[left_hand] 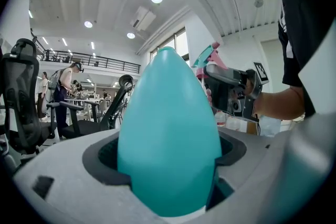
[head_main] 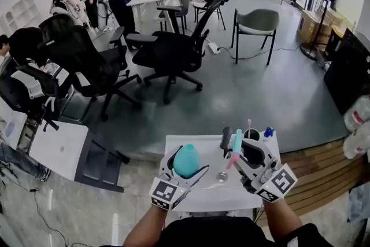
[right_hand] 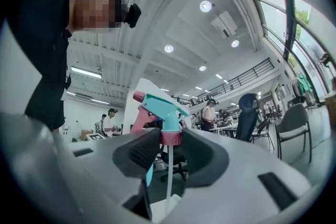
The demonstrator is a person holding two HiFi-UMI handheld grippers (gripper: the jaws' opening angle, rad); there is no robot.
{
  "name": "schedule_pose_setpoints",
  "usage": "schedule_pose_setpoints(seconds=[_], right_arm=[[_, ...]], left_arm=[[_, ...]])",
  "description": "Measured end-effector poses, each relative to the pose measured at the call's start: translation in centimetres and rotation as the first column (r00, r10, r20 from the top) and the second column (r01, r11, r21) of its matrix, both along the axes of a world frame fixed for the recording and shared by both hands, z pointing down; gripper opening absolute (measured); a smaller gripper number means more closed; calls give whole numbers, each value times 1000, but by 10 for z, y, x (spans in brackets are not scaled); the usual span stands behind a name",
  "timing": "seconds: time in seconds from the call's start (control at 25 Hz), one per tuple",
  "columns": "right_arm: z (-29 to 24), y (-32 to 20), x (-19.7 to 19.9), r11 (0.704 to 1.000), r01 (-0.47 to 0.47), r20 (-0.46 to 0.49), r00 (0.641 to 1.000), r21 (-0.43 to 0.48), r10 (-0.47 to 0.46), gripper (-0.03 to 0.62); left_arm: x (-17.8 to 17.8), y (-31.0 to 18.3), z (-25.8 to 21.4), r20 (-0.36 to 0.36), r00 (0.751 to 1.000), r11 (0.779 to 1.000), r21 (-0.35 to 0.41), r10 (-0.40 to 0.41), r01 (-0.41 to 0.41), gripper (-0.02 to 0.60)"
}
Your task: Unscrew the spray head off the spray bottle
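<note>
Separation looks complete: my right gripper (head_main: 237, 151) is clamped on the pink collar of the spray head (right_hand: 160, 112), and its dip tube (right_hand: 168, 176) hangs bare, apart from the bottle. My left gripper (head_main: 186, 166) is clenched around the teal bottle (left_hand: 168, 134), over the white surface (head_main: 222, 195) and near the head. I judge only setting both pieces down remains.

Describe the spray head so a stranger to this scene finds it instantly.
Find the small white table low in the head view. Over its right side, the right gripper clamps the spray head by its pink collar. Its teal nozzle, pink trigger and thin dangling tube set it apart from the smooth teal bottle in the left gripper.
</note>
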State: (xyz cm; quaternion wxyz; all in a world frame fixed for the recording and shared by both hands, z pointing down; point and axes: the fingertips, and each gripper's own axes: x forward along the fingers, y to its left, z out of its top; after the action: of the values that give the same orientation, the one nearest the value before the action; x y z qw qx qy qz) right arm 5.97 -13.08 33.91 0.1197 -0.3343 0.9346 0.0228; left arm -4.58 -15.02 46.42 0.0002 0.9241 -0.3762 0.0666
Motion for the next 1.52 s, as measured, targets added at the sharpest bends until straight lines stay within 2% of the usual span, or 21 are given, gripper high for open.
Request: schedule_pose_setpoints(seconds=[0.16,0.6,0.8,1.08,1.24,1.52], right_arm=[[26,-6,12,997,-53,-8,999,-64,53,137],[59,-11,52,970,-199,-28,980,-141,197,138],[61,-15,80,948,-292,-65,956,-128,286,138],[69,-14,111,899,-438,-206,883,-32,422,138],[72,-10,111,892,-452,-213,874,-24,437,138],[76,-8,100,900,-432,-180,891,-61,416,135]], left_arm=[[0,-1,0,2,1000,1000,2,1,-1,460],[-5,-4,0,-4,1000,999,18,-31,31,460],[-6,-4,0,-6,999,999,19,-43,43,460],[-5,-2,0,-21,998,998,6,-63,63,460],[-3,-1,-5,-23,997,997,-2,-74,74,460],[-2,-1,3,-27,997,998,-9,-66,66,460]])
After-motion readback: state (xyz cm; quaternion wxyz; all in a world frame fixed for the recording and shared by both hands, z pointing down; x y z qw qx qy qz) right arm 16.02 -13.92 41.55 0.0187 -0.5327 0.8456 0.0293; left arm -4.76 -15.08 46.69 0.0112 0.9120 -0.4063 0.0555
